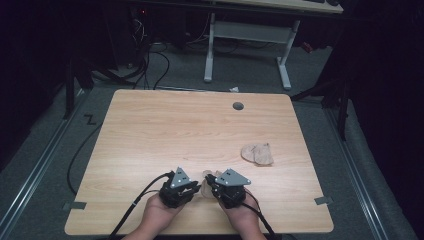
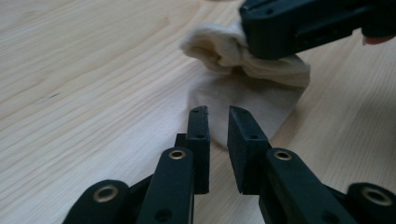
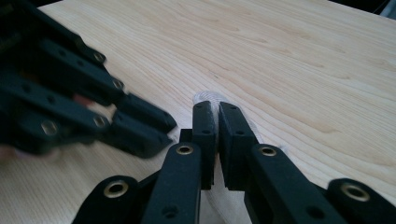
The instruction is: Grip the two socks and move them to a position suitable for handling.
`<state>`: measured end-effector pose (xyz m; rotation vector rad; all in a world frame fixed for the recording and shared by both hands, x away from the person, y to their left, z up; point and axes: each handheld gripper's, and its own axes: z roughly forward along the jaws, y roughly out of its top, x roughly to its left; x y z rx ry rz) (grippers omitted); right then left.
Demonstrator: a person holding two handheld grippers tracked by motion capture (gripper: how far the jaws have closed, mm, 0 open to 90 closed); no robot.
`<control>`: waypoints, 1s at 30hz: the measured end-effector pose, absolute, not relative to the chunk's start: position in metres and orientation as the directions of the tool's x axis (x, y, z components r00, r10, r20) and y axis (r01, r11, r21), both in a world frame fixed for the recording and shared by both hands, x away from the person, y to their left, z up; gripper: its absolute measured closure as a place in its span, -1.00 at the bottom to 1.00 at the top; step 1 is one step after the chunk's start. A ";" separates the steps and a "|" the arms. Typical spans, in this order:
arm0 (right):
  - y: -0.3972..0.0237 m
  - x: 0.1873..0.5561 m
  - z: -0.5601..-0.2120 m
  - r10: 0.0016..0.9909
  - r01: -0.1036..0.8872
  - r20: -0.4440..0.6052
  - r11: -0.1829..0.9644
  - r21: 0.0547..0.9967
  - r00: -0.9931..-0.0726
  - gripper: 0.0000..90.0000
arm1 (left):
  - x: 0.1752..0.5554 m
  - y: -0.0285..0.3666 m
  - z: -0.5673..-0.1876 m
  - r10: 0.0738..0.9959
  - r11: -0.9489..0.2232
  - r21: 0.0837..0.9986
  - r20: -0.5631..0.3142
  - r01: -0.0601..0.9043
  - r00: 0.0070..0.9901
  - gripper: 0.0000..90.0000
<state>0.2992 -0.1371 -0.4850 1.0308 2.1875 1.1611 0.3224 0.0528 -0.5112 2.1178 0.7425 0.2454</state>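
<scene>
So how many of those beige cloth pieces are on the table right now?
2. One cloth piece lies loose at the table's right-middle; the other cloth is pinched in the right gripper, near the left gripper.

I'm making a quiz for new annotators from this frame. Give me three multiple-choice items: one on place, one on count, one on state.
1. Where does the loose beige cloth lie on the table?
A. Far left corner
B. Right of the grippers
C. Over the cable hole

2. How many beige cloths are on the table?
A. One
B. Two
C. Four

3. What is the right gripper doing?
A. Shut on a cloth
B. Wide open
C. Holding a cup

Key: 1 B, it sits right of both hands. 2 B, one loose, one gripped cloth. 3 A, fabric shows between closed jaws.
</scene>
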 end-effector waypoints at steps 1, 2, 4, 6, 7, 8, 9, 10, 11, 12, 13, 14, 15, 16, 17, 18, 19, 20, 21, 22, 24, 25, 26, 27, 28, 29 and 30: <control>-0.138 0.298 -0.485 0.789 0.404 -0.045 0.362 0.840 -0.613 0.90 | 0.323 0.048 -0.513 0.580 -0.464 0.781 -0.087 0.417 0.810 0.75; -0.140 0.297 -0.485 0.791 0.406 -0.045 0.361 0.840 -0.610 0.90 | 0.323 0.044 -0.515 0.574 -0.479 0.776 -0.079 0.412 0.815 0.76; -0.142 0.297 -0.485 0.797 0.414 -0.039 0.354 0.839 -0.602 0.90 | 0.325 0.038 -0.520 0.567 -0.493 0.767 -0.075 0.411 0.820 0.78; -0.143 0.296 -0.485 0.799 0.415 -0.039 0.352 0.839 -0.600 0.91 | 0.326 0.036 -0.521 0.565 -0.495 0.764 -0.079 0.414 0.821 0.79; -0.144 0.296 -0.485 0.800 0.415 -0.039 0.351 0.839 -0.599 0.90 | 0.327 0.034 -0.522 0.561 -0.497 0.763 -0.082 0.414 0.824 0.79; -0.145 0.294 -0.486 0.801 0.415 -0.039 0.350 0.839 -0.597 0.90 | 0.328 0.031 -0.523 0.557 -0.496 0.764 -0.084 0.412 0.826 0.79; -0.146 0.294 -0.486 0.803 0.417 -0.040 0.350 0.839 -0.595 0.90 | 0.329 0.029 -0.523 0.554 -0.496 0.763 -0.089 0.413 0.828 0.80; -0.147 0.293 -0.486 0.805 0.419 -0.040 0.349 0.838 -0.591 0.90 | 0.329 0.027 -0.524 0.549 -0.502 0.762 -0.084 0.409 0.831 0.80; -0.148 0.293 -0.486 0.808 0.421 -0.040 0.348 0.838 -0.588 0.91 | 0.329 0.026 -0.525 0.546 -0.507 0.760 -0.082 0.406 0.834 0.80; -0.148 0.293 -0.486 0.808 0.421 -0.040 0.348 0.838 -0.588 0.91 | 0.329 0.026 -0.525 0.546 -0.507 0.760 -0.082 0.406 0.834 0.80; -0.149 0.293 -0.486 0.810 0.425 -0.036 0.345 0.837 -0.586 0.90 | 0.329 0.024 -0.526 0.544 -0.514 0.757 -0.077 0.404 0.836 0.80; -0.151 0.292 -0.486 0.814 0.426 -0.039 0.343 0.837 -0.579 0.90 | 0.329 0.022 -0.527 0.542 -0.529 0.749 -0.063 0.398 0.838 0.84; -0.151 0.292 -0.486 0.814 0.426 -0.039 0.343 0.837 -0.579 0.90 | 0.329 0.022 -0.527 0.542 -0.529 0.749 -0.063 0.398 0.838 0.85; -0.152 0.292 -0.486 0.816 0.425 -0.038 0.340 0.839 -0.577 0.90 | 0.329 0.022 -0.528 0.538 -0.542 0.743 -0.052 0.392 0.841 0.85; -0.154 0.291 -0.486 0.816 0.426 -0.038 0.340 0.839 -0.576 0.90 | 0.328 0.022 -0.528 0.537 -0.546 0.743 -0.042 0.386 0.842 0.86; -0.155 0.291 -0.486 0.820 0.426 -0.036 0.334 0.841 -0.571 0.90 | 0.328 0.021 -0.528 0.537 -0.548 0.743 -0.040 0.384 0.842 0.87; -0.156 0.291 -0.485 0.821 0.427 -0.037 0.334 0.840 -0.570 0.90 | 0.327 0.022 -0.528 0.536 -0.555 0.742 -0.029 0.377 0.844 0.86; -0.156 0.291 -0.485 0.821 0.427 -0.037 0.334 0.840 -0.570 0.90 | 0.327 0.022 -0.528 0.536 -0.555 0.742 -0.029 0.377 0.844 0.86; -0.157 0.291 -0.485 0.821 0.427 -0.040 0.337 0.839 -0.569 0.90 | 0.326 0.022 -0.528 0.536 -0.559 0.742 -0.016 0.369 0.844 0.86; -0.158 0.291 -0.486 0.822 0.426 -0.040 0.334 0.841 -0.567 0.90 | 0.325 0.023 -0.528 0.537 -0.564 0.741 -0.006 0.364 0.844 0.86; -0.160 0.291 -0.486 0.824 0.429 -0.041 0.336 0.839 -0.565 0.90 | 0.324 0.026 -0.528 0.542 -0.567 0.739 0.002 0.364 0.840 0.86; -0.161 0.292 -0.487 0.823 0.429 -0.041 0.336 0.839 -0.567 0.90 | 0.324 0.026 -0.528 0.542 -0.567 0.739 0.002 0.364 0.840 0.86; -0.161 0.293 -0.487 0.825 0.434 -0.035 0.332 0.838 -0.564 0.90 | 0.324 0.030 -0.527 0.551 -0.568 0.737 0.010 0.367 0.834 0.86; -0.161 0.294 -0.487 0.823 0.433 -0.034 0.333 0.838 -0.566 0.90 | 0.324 0.033 -0.527 0.558 -0.569 0.735 0.017 0.368 0.830 0.86; -0.161 0.295 -0.487 0.822 0.432 -0.032 0.331 0.839 -0.568 0.90 | 0.325 0.036 -0.527 0.567 -0.570 0.734 0.026 0.369 0.823 0.86; -0.160 0.296 -0.487 0.820 0.430 -0.034 0.335 0.838 -0.571 0.90 | 0.325 0.036 -0.527 0.567 -0.570 0.734 0.026 0.369 0.823 0.86; -0.159 0.297 -0.488 0.817 0.428 -0.032 0.334 0.840 -0.576 0.90 | 0.326 0.044 -0.527 0.590 -0.568 0.730 0.039 0.380 0.807 0.86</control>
